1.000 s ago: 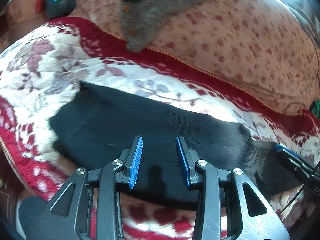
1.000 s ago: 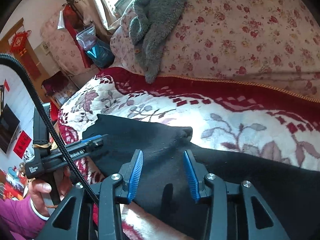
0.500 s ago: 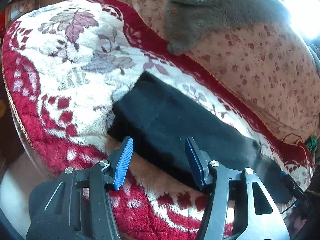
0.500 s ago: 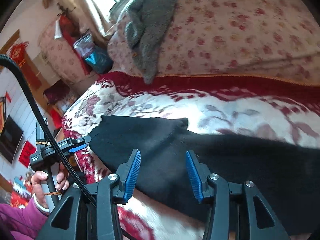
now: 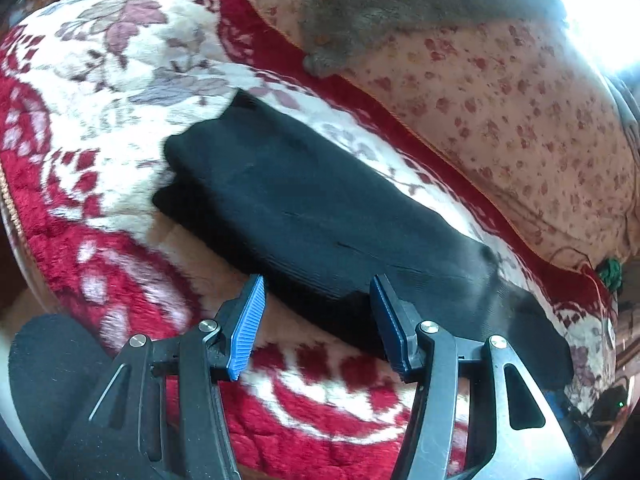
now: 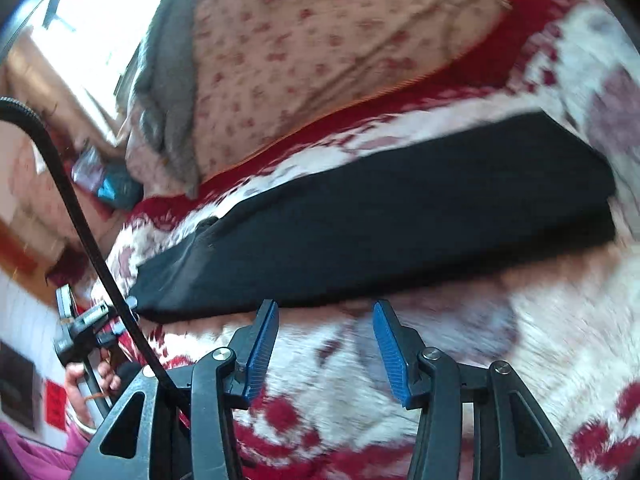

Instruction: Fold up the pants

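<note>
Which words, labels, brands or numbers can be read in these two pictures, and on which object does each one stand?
None can be read.
The red papers on the far wall, right wrist view: any marks are too blurred to read.
The teal packet beside the sofa cushion: blurred, no letters can be made out.
The black pants, the floral blanket and both grippers, left and right, show no print.

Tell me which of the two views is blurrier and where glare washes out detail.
Right wrist view: blurrier, the blanket streaked and the pants soft-edged, with window glare at upper left. Left wrist view: sharper on the pants, glare burning out the upper right corner; fisheye bending at the edges in both.
</note>
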`<state>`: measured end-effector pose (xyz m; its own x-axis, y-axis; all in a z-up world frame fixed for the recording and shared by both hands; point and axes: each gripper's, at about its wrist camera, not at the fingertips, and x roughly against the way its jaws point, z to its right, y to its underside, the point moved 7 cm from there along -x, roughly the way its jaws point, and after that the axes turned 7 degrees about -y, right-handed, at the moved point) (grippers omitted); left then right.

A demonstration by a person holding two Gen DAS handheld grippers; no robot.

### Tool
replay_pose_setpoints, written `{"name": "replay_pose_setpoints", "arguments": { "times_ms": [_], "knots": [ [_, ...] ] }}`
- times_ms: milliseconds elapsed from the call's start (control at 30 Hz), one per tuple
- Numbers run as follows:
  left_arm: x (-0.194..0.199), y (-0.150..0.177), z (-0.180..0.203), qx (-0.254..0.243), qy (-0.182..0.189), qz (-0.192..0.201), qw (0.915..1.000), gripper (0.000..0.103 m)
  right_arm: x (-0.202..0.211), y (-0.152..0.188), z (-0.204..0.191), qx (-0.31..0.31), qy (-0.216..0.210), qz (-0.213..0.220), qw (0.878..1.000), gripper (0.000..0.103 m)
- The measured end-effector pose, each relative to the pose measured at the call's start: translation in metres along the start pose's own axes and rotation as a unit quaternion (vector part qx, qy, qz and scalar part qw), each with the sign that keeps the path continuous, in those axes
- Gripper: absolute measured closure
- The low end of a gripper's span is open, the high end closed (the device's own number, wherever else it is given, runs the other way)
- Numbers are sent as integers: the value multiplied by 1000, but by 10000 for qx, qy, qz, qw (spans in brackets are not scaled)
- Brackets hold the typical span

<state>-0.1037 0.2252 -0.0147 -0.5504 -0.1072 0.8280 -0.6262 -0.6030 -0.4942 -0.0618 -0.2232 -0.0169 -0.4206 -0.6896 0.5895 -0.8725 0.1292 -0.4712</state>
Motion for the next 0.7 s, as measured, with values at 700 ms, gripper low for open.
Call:
{"name": "replay_pose_setpoints", "arguments": {
  "times_ms": [700],
  "knots": [
    [-21, -10, -47, 1518, 430, -33, 9875, 34, -15, -19, 11, -855, -621, 631, 9924, 48]
  ]
}}
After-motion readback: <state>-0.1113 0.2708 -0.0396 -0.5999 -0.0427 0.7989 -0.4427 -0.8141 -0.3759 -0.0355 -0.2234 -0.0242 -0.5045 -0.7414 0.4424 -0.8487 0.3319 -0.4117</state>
